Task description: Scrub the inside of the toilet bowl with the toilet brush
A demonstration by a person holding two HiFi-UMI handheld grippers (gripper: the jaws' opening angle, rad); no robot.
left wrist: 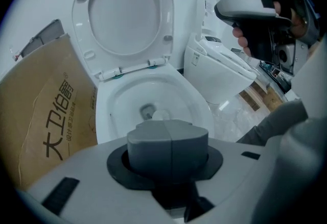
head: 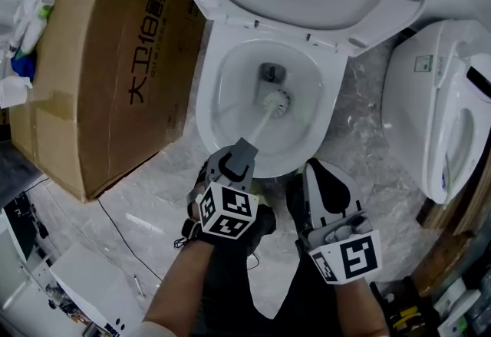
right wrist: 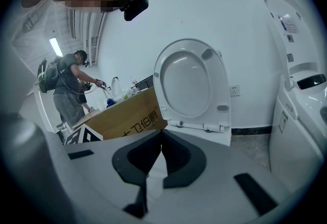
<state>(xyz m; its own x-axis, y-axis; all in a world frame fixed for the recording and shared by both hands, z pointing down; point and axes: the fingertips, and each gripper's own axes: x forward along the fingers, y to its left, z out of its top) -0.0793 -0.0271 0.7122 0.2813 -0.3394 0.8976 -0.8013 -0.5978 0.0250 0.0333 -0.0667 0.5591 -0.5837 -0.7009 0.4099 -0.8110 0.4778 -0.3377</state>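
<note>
The left gripper (head: 239, 159) is clamped on the toilet brush (head: 275, 102), its head low in the toilet bowl (head: 229, 80), while the right gripper (head: 318, 174) is closed on nothing, and I'd say a hard stroke could twist the thin handle loose.

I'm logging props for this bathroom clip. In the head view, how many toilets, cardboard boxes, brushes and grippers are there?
Toilets: 2, the open toilet and the side toilet
Cardboard box: 1
Brush: 1
Grippers: 2, the left gripper and the right gripper
Total: 6
</note>
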